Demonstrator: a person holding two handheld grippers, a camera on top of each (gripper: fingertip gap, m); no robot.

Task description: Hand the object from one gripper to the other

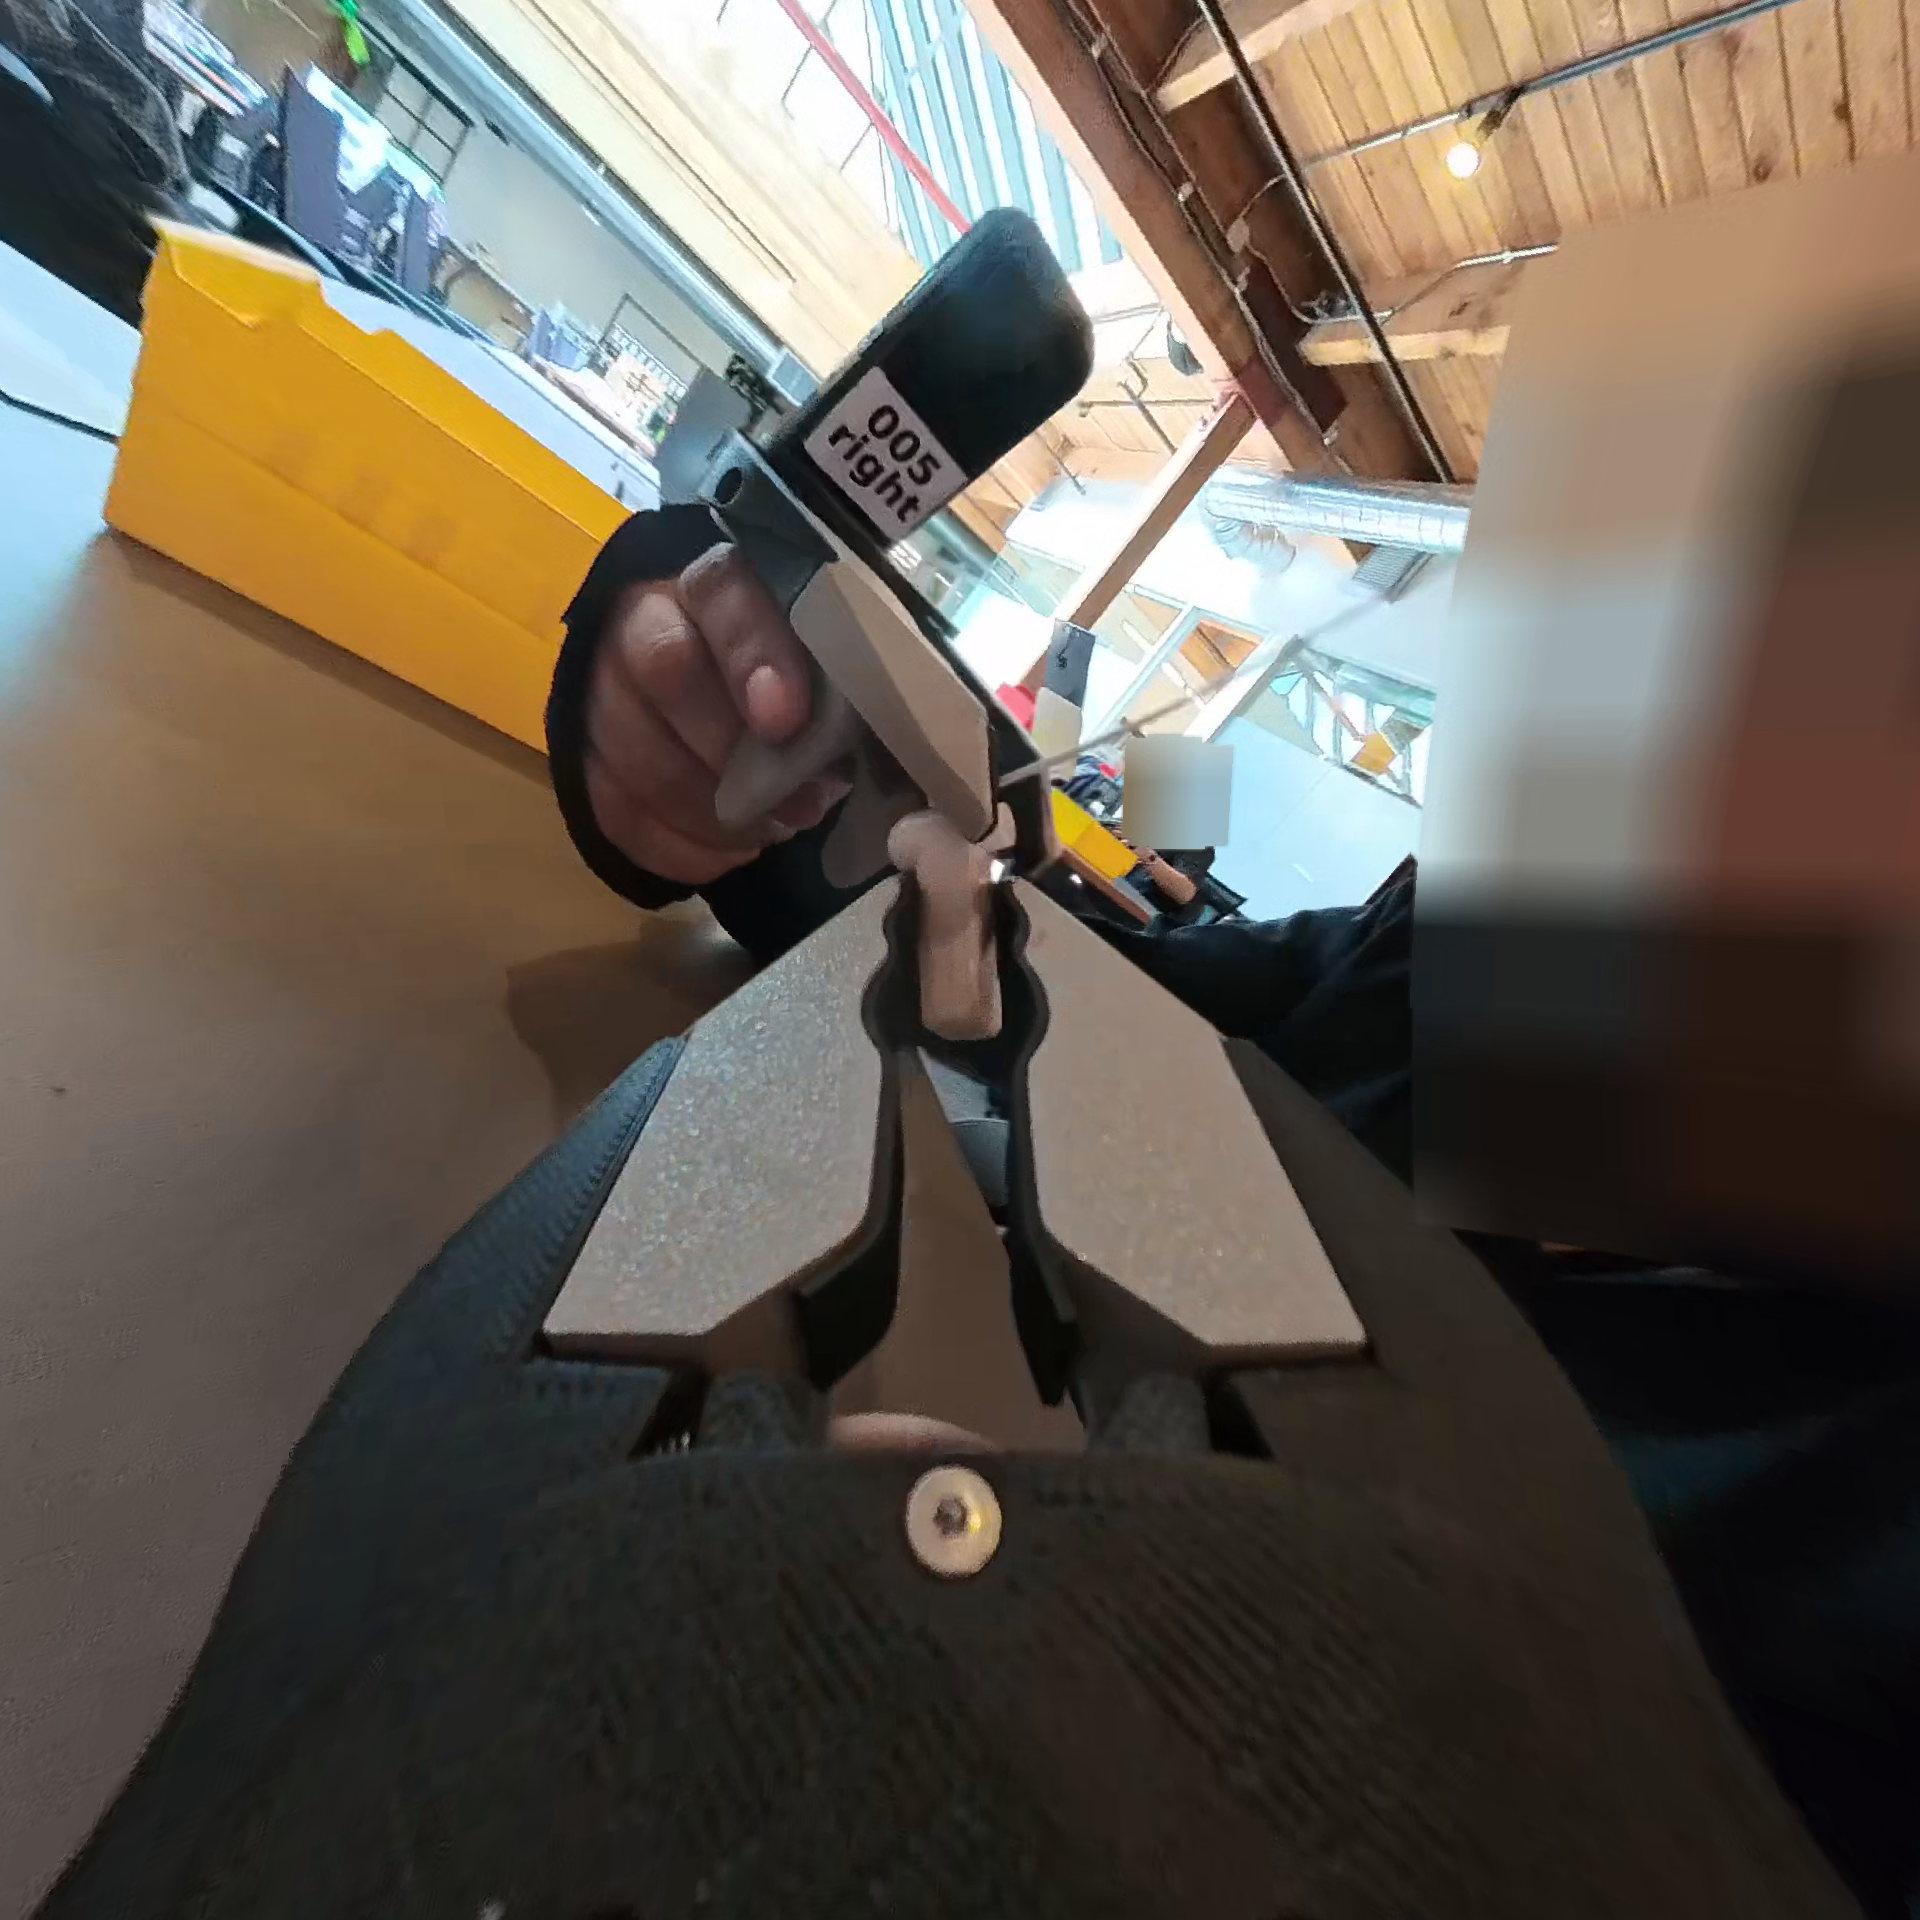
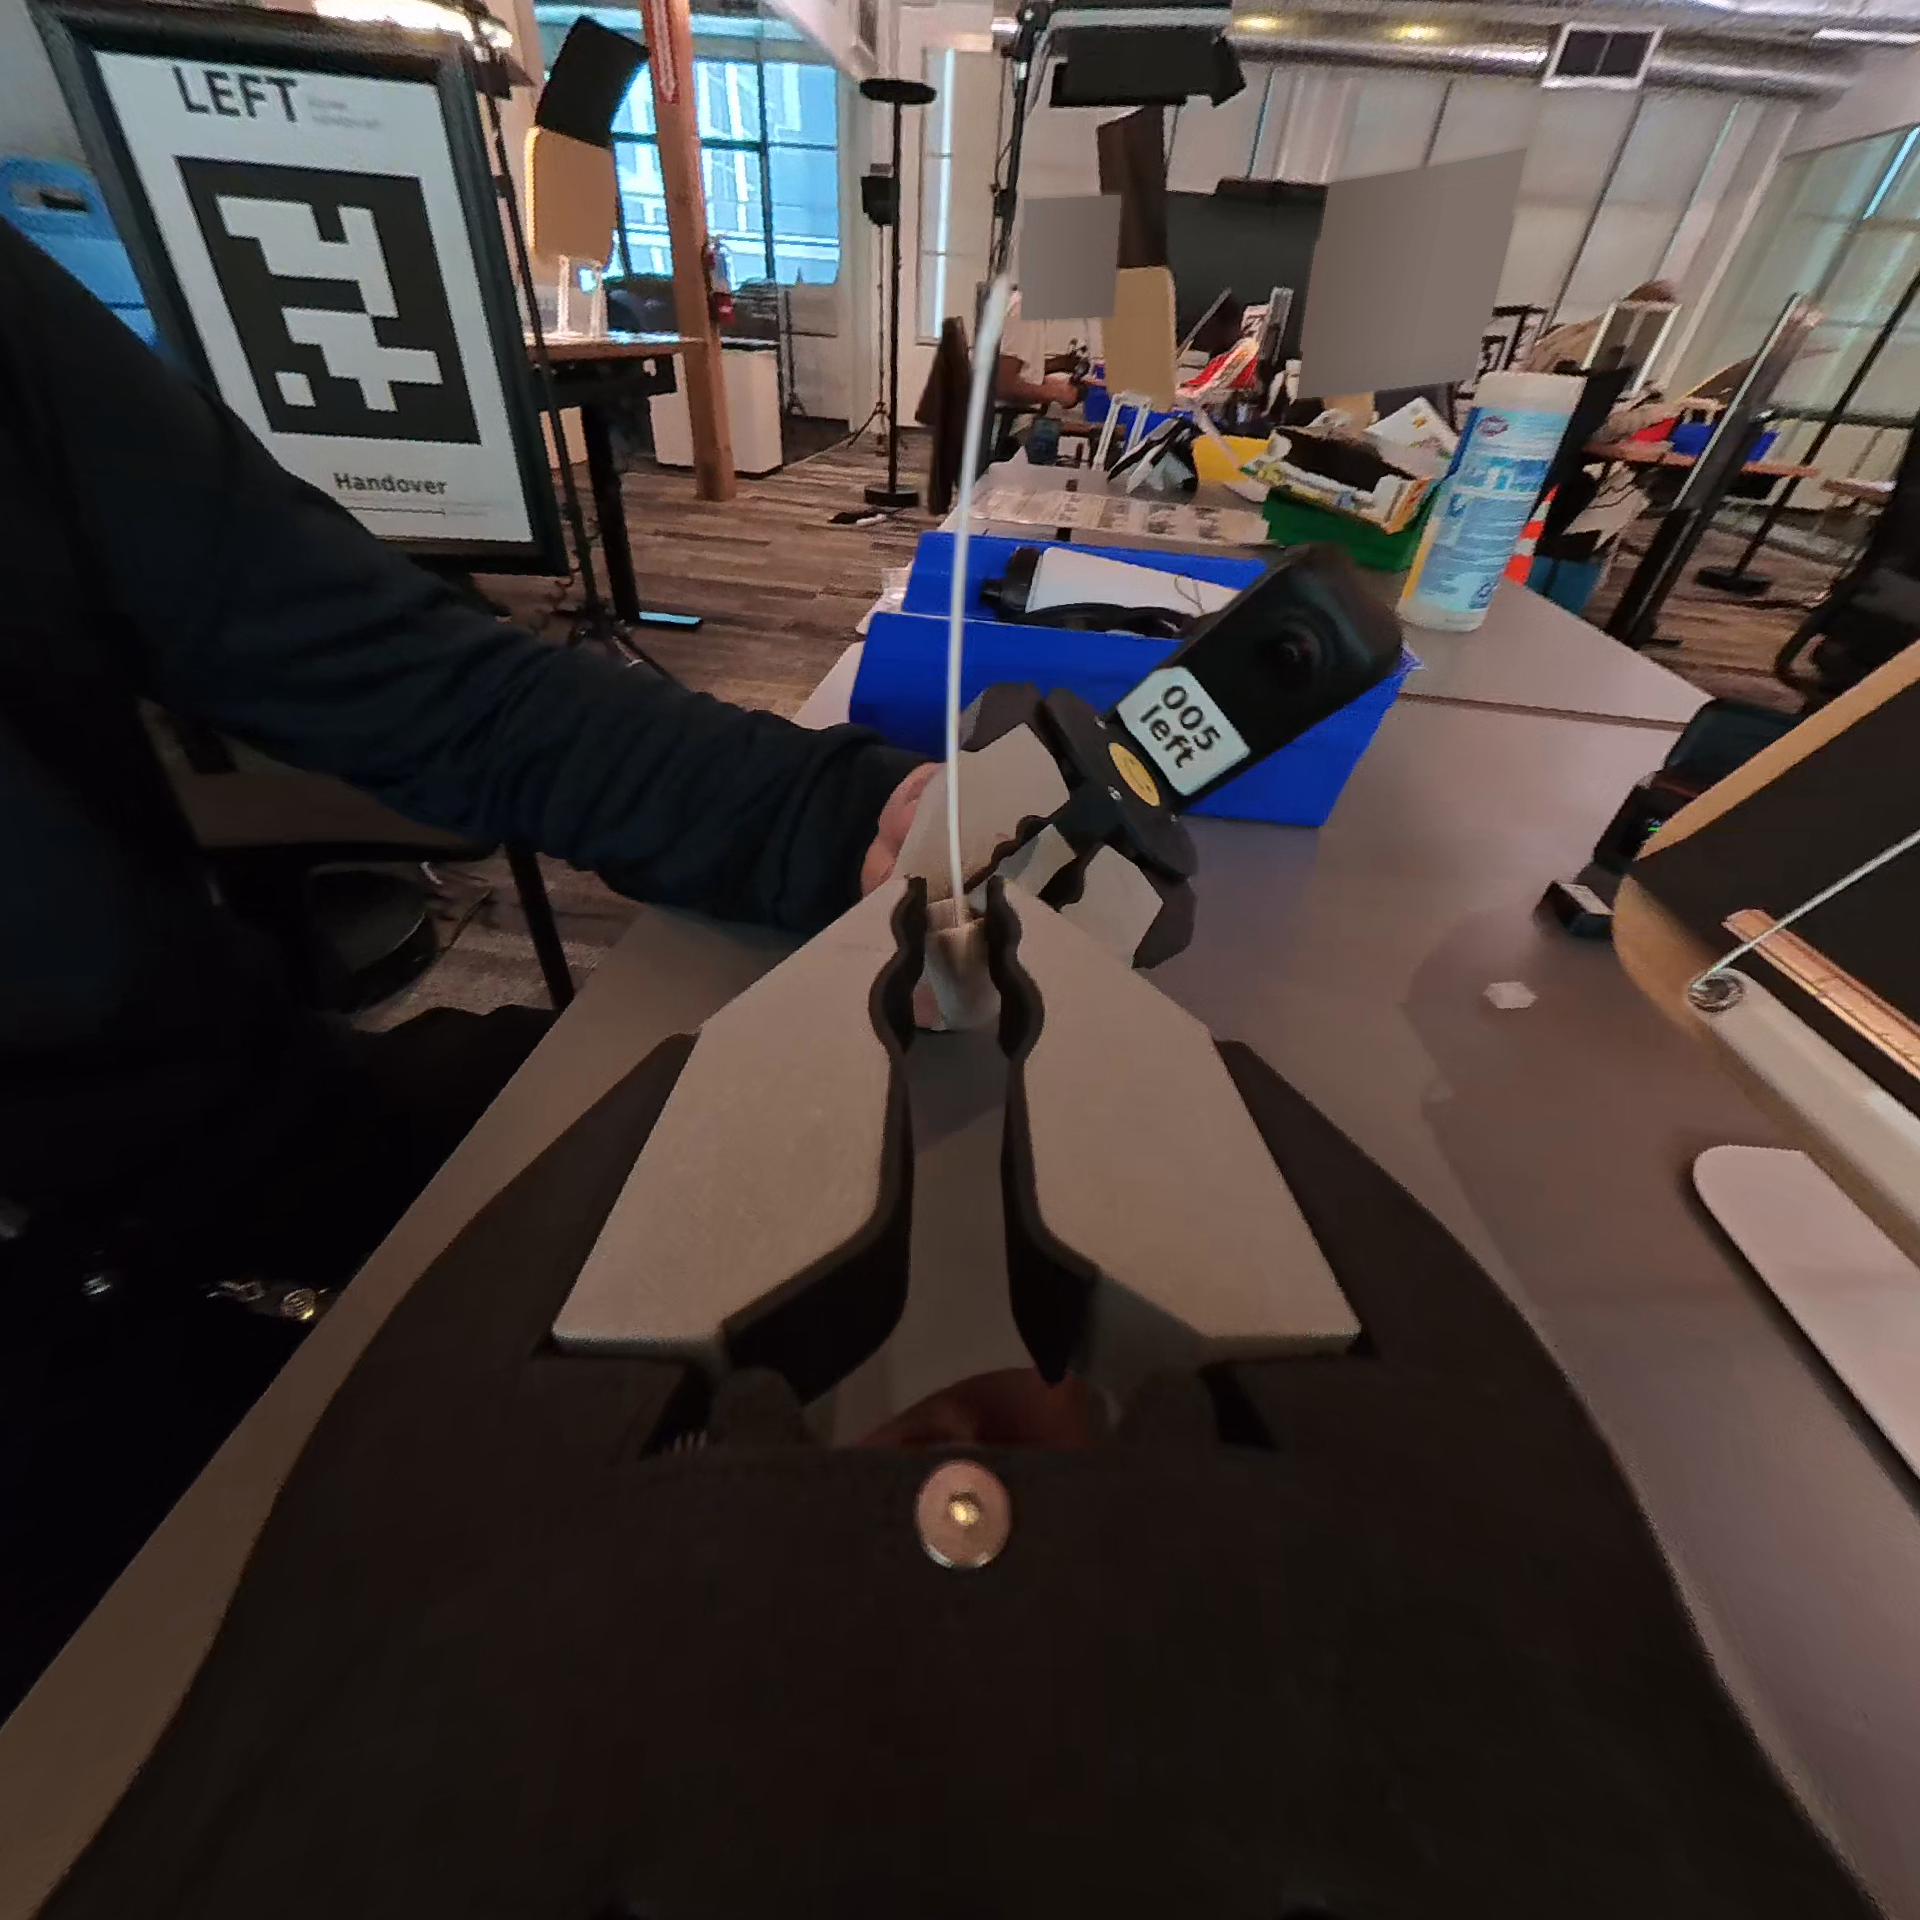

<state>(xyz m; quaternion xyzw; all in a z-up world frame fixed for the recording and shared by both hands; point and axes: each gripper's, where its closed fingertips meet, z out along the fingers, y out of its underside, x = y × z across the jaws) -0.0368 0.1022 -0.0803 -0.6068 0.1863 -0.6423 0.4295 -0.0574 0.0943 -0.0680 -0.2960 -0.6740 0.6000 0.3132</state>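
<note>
Both the left hand-held gripper (image 1: 951, 940) and right hand-held gripper (image 2: 954, 951), each white-stickered, clench one pale block (image 1: 951, 935).

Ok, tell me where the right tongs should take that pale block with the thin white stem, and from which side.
Grip the pale block across its flat sides, not the stem, which looks too slender to pinch firmly. Come in opposite the left tongs, as the right tongs sit now, with the block in the notch of the pads.
</note>
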